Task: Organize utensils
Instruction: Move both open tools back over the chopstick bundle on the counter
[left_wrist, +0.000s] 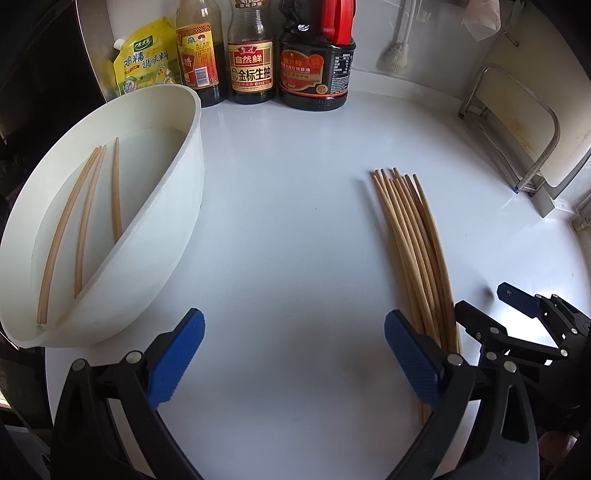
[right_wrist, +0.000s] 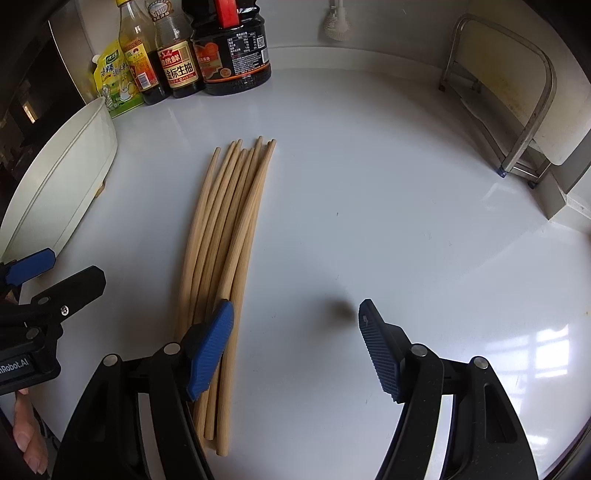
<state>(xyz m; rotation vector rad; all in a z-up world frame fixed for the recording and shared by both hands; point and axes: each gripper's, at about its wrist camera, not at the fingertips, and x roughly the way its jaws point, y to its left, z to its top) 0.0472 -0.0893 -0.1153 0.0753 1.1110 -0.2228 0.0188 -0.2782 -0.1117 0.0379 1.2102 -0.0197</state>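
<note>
Glossy white counter (right_wrist: 369, 184); round wooden chopsticks (right_wrist: 229, 221).

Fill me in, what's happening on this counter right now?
A person holds a two-finger tool in each hand over a white counter. Both the left tool and right tool are open and hold nothing. A bundle of wooden chopsticks lies loose on the counter between them. Three more chopsticks already sit in the white tub at left.

Three chopsticks (left_wrist: 83, 218) inside basin (left_wrist: 173, 206) left of left gripper (left_wrist: 293, 354), chopstick bundle (left_wrist: 413, 251) right, bottles (left_wrist: 251, 55) behind.
</note>
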